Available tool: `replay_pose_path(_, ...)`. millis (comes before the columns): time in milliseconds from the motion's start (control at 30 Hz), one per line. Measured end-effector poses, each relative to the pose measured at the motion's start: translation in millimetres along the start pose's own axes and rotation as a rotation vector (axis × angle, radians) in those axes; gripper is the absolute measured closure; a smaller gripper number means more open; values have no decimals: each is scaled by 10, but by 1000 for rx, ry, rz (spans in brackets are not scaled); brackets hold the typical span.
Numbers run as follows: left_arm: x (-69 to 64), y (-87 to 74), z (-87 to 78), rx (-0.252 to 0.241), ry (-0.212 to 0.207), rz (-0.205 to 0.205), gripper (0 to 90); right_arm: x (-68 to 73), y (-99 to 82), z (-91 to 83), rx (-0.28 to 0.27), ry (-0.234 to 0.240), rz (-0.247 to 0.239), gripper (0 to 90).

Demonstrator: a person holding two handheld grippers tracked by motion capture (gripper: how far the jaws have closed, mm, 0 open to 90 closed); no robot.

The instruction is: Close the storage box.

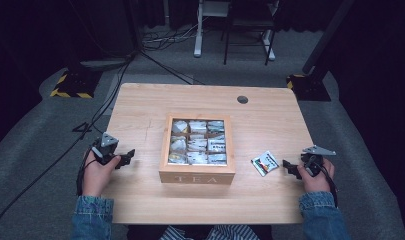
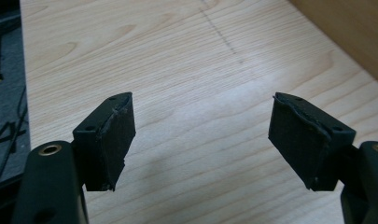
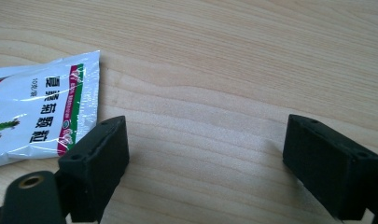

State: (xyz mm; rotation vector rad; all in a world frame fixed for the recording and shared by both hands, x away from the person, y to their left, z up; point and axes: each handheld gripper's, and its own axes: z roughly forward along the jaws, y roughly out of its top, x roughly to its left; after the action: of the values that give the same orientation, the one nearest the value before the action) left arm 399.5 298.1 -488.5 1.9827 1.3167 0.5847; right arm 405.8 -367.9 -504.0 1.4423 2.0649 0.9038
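Note:
A wooden box marked TEA [image 1: 197, 172] stands mid-table with a clear lid over several compartments of tea bags. One white tea sachet [image 1: 264, 163] with red and green print lies flat on the table to the box's right; the same sachet [image 3: 35, 112] lies just beyond the left jaw in the right gripper view. My left gripper [image 1: 130, 154] rests low near the table's left edge, open, with bare wood between its jaws [image 2: 200, 140]. My right gripper [image 1: 288, 167] sits near the right edge, open and empty [image 3: 205, 154], a little right of the sachet.
The light wooden table [image 1: 140, 107] has a round cable hole [image 1: 242, 99] at the back right. Cables run over the grey floor at the left. A yellow-black stand base [image 1: 72, 85] and a chair frame [image 1: 247, 25] stand beyond the table.

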Motion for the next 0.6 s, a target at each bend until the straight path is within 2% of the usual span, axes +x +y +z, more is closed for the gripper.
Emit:
replay_pose_path(200,-10,-18,80,18,10,1,225,-1,0,0,0,0,-1,143)
replay_pose_path(400,-24,-39,150,66,17,-3,212,-1,0,0,0,0,-1,143)
replay_pose_path(567,-26,-45,181,66,9,-43,201,-1,0,0,0,0,-1,143)
replay_pose_path(600,-21,-43,184,68,5,-39,188,-1,0,0,0,0,-1,143)
